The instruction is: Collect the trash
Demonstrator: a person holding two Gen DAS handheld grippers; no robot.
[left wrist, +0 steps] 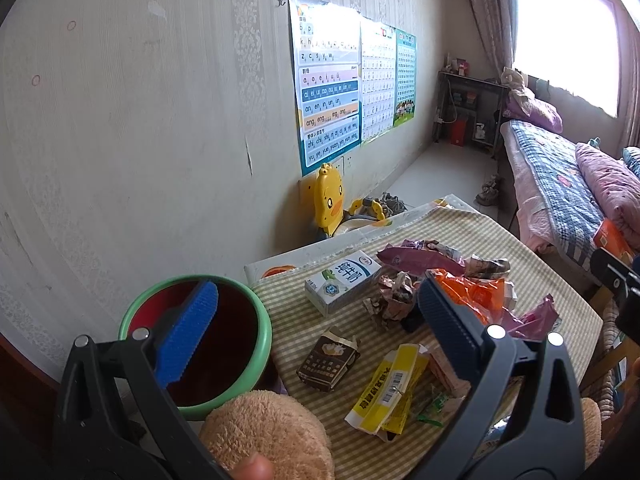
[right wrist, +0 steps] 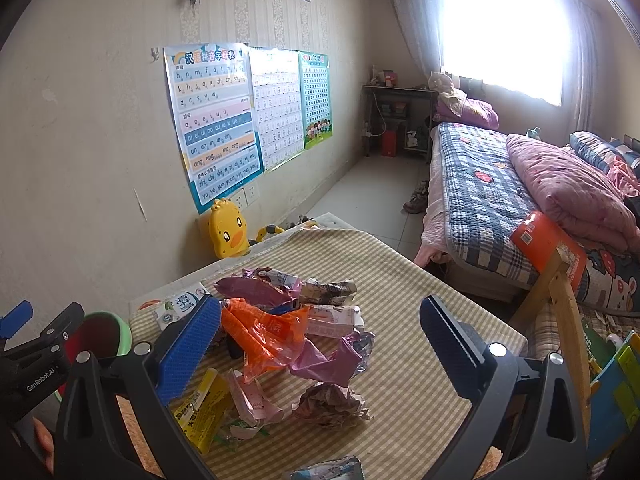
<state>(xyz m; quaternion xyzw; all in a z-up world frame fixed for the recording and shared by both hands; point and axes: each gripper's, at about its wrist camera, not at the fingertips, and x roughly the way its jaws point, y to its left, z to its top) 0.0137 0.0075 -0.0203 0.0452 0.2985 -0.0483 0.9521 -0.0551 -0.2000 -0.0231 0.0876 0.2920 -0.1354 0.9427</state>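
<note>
I see alphabet posters [right wrist: 216, 120] on the wall at ten o'clock. A yellow duck toy [right wrist: 228, 234] sits below them. At two o'clock there's a bed [right wrist: 480, 188].

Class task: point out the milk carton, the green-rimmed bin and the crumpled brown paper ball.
milk carton [left wrist: 345, 280]: left wrist view, top face.
green-rimmed bin [left wrist: 262, 344]: left wrist view, right rim.
crumpled brown paper ball [right wrist: 332, 404]: right wrist view, centre.

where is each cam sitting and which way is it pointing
Left wrist: rides the left gripper, above the table's near-left corner, facing the green-rimmed red bin and white milk carton; its open fingers and a fingertip at the bottom edge show.
Right wrist: rides the right gripper, further right, facing the orange plastic wrapper and crumpled brown paper ball; its open fingers show, with the left gripper at the left edge.
Shared: the striped tablecloth, trash pile, yellow duck toy, wall posters and bed.
</note>
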